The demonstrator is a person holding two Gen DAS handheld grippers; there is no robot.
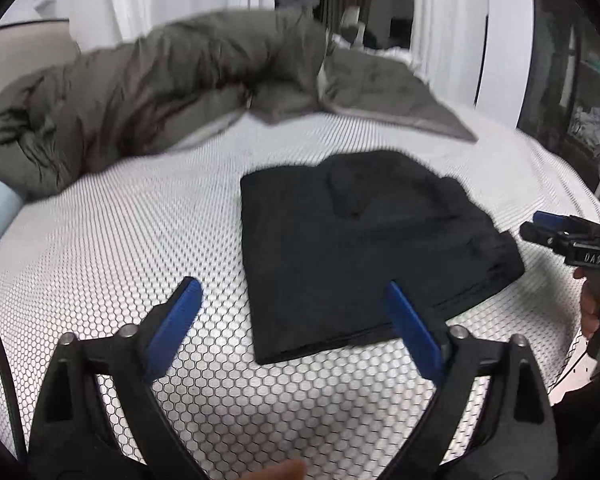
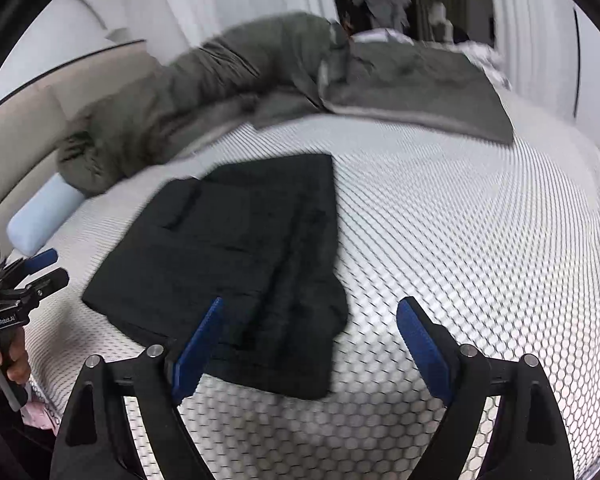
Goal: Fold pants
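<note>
Pants [image 1: 360,248] are lying as a compact dark rectangle on the honeycomb-patterned mattress [image 1: 140,240], already stacked in several layers at the near edge; folding is looking close to finished. Left gripper [image 1: 292,304] is hovering above the near edge of the bundle with its blue fingers [image 1: 182,316] spread wide and pinching nothing; its right-hand finger is overlapping the bundle's near edge in the view, its left-hand one sitting over bare mattress; the cloth is therefore lying ahead and to the right of this gripper. Right gripper [image 2: 310,320] is likewise spread and empty; the bundle is lying ahead and to its left, with a looser, rounded flap of fabric [image 2: 316,344] sagging out at the near corner between its fingers. Long axis of the bundle is running away from both cameras, toward the rumpled olive duvet [image 1: 140,92] at the far side of the bed; a pale blue pillow [image 2: 44,216] is resting at the left edge. Judging by position, the right gripper is sitting nearer the untidy flap, so any final tuck would be falling to it; whether either gripper is touching cloth is impossible to tell through the blur.
</note>
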